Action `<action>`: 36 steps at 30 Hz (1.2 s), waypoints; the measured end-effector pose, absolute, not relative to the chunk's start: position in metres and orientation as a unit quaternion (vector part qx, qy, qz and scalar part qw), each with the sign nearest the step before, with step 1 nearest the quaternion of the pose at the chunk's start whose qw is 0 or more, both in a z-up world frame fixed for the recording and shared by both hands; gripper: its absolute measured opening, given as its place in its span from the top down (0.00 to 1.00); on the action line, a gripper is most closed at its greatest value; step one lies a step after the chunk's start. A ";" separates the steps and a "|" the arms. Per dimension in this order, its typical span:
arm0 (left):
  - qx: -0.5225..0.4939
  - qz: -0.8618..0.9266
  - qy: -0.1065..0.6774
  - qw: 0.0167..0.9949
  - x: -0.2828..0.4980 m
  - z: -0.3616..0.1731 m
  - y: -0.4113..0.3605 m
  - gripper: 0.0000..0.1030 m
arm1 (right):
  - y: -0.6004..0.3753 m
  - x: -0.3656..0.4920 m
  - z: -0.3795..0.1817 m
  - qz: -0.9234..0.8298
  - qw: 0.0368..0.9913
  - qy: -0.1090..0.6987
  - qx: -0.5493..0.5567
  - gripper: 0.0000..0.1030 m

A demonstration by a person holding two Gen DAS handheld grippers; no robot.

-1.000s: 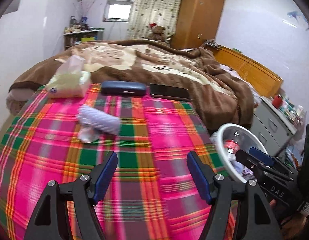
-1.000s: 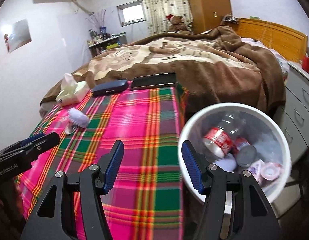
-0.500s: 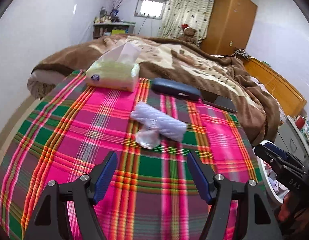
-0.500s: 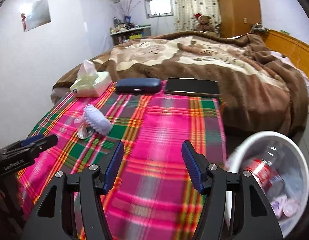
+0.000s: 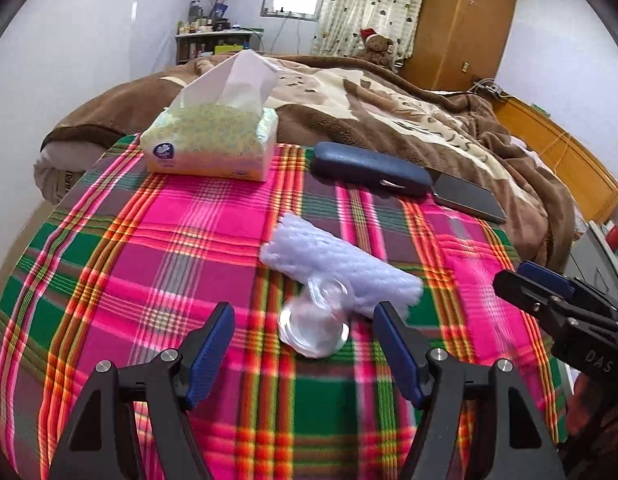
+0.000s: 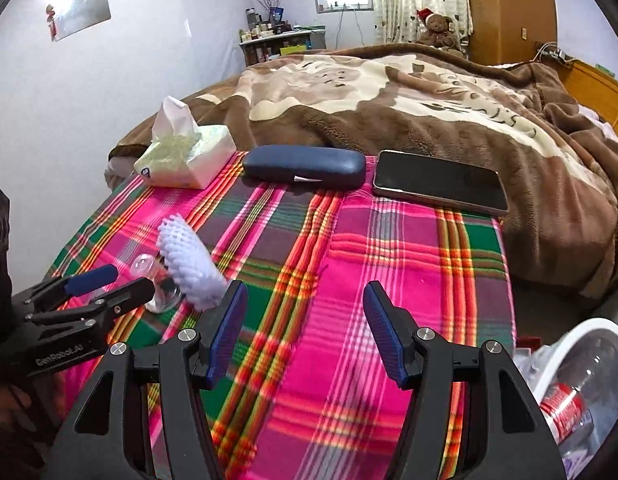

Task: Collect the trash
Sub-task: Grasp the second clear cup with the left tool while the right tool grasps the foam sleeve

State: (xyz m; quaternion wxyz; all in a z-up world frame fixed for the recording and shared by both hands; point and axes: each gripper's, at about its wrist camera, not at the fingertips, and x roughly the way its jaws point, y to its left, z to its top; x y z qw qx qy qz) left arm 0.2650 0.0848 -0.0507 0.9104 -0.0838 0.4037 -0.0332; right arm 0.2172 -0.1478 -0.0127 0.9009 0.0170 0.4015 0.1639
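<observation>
Woven plaid cloth [image 5: 213, 248], fluffy brown blanket [image 5: 349, 120]

On the plaid cloth [image 5: 157, 264]: foam sleeve [image 5: 341, 268] at centre, touching clear plastic cup [image 5: 315, 324] just in front. Behind, left to right: tissue pack [image 5: 213, 144], glasses case [image 5: 369, 168], phone [image 5: 469, 196]. Behind these: blanket [image 5: 349, 108] on bed. At right, below the bed: bin [image 6: 589, 376], with bottle [image 6: 569, 408] inside.

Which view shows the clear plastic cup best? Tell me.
The left wrist view: the clear plastic cup lies centred just ahead of the open fingers. The right wrist view shows it far left, partly hidden behind the left gripper.
</observation>
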 end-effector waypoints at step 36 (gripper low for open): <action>-0.129 0.014 0.414 0.901 0.258 -0.066 0.179 0.66 | -0.036 0.249 -0.040 0.284 0.850 0.440 -0.061 0.40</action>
